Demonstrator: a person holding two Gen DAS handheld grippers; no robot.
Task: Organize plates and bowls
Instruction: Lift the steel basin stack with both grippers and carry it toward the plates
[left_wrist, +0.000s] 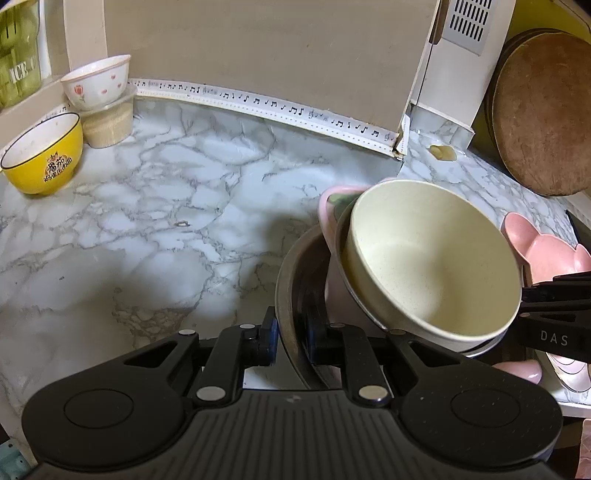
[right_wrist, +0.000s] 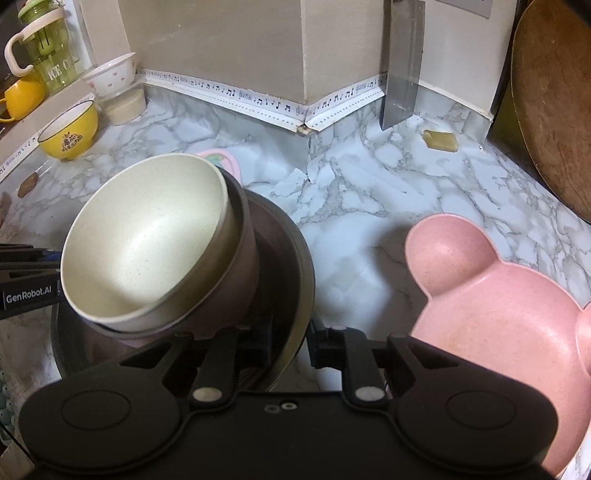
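A dark brown plate (left_wrist: 291, 280) (right_wrist: 295, 251) carries a tilted stack: a cream bowl (left_wrist: 432, 258) (right_wrist: 147, 240) nested in a grey-brown bowl (right_wrist: 240, 273). My left gripper (left_wrist: 292, 338) is shut on the plate's left rim. My right gripper (right_wrist: 290, 341) is shut on the plate's right rim, and in the left wrist view its black body (left_wrist: 554, 306) shows just past the stack. A pink patterned plate (left_wrist: 332, 199) (right_wrist: 218, 158) peeks out behind the stack. To the right, a pink bear-shaped plate (right_wrist: 498, 314) (left_wrist: 543, 251) lies on the marble counter (left_wrist: 166, 206).
At the far left stand a yellow bowl (left_wrist: 44, 155) (right_wrist: 70, 136) and a white flowered bowl (left_wrist: 98, 81) on a beige tub (left_wrist: 109, 125). A round wooden board (left_wrist: 543, 122) leans at the right. A cleaver (right_wrist: 402, 74) stands against the wall. A green bottle (right_wrist: 48, 48) and yellow mug (right_wrist: 22, 96) sit on a ledge.
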